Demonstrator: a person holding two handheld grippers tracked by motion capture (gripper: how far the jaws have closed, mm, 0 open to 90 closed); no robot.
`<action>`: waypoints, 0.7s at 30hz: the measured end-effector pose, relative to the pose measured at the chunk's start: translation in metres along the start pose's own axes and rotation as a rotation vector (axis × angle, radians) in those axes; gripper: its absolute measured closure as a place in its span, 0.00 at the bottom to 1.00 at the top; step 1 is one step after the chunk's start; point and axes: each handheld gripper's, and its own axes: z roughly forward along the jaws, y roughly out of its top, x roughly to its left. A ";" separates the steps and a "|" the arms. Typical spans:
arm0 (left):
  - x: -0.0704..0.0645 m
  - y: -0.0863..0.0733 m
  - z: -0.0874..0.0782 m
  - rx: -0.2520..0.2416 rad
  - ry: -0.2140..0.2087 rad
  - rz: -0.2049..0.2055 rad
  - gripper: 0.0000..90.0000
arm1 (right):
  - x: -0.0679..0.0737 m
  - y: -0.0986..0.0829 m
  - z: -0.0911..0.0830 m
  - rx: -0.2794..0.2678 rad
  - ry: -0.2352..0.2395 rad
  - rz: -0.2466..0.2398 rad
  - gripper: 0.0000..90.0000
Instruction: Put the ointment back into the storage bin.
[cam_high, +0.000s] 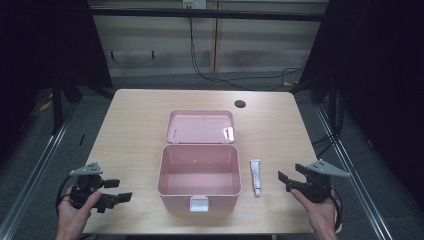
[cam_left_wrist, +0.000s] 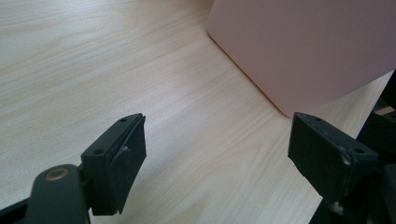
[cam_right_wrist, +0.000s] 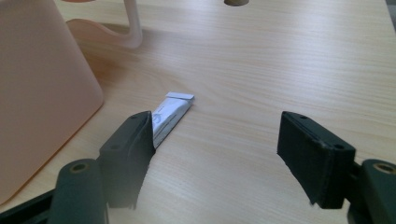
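- Two hands come in at the near edge of the table (cam_high: 135, 120), one at each corner, and each holds one gripper.
- The left gripper (cam_high: 116, 190) sits at the near left corner, held by the left hand (cam_high: 75, 212). Its two jaws are spread wide with nothing between them; in the left gripper view they frame bare wood, with a pink wall of the box (cam_left_wrist: 308, 46) just ahead of them.
- The right gripper (cam_high: 287, 181) sits at the near right, held by the right hand (cam_high: 317, 212). Its two jaws are also spread apart and hold nothing.
- One small white tube (cam_high: 256, 176) lies flat on the table between the box and the right gripper, just beside the box's right wall and not touching it. Its long side runs near to far. In the right gripper view the tube (cam_right_wrist: 170, 116) lies just ahead of the left-hand jaw, which covers its near end.
- One pink box (cam_high: 199, 172) stands at the middle of the table, close to the near edge, with one pale latch on its front wall. It is open and nothing lies inside.
- Its one lid (cam_high: 200, 126) is swung back and rests behind it.
- One dark round hole (cam_high: 240, 104) sits in the tabletop, farther back and to the right of the lid.
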 end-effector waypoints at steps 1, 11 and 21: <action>0.000 0.000 0.000 0.000 0.000 0.000 0.21 | 0.000 0.000 -0.001 -0.004 0.002 -0.004 0.30; -0.001 0.000 0.001 0.005 0.002 0.002 0.21 | -0.002 0.007 -0.001 0.136 0.092 0.056 0.34; -0.001 0.000 0.001 0.005 0.000 0.004 0.21 | 0.003 0.012 -0.001 0.189 0.091 0.082 0.50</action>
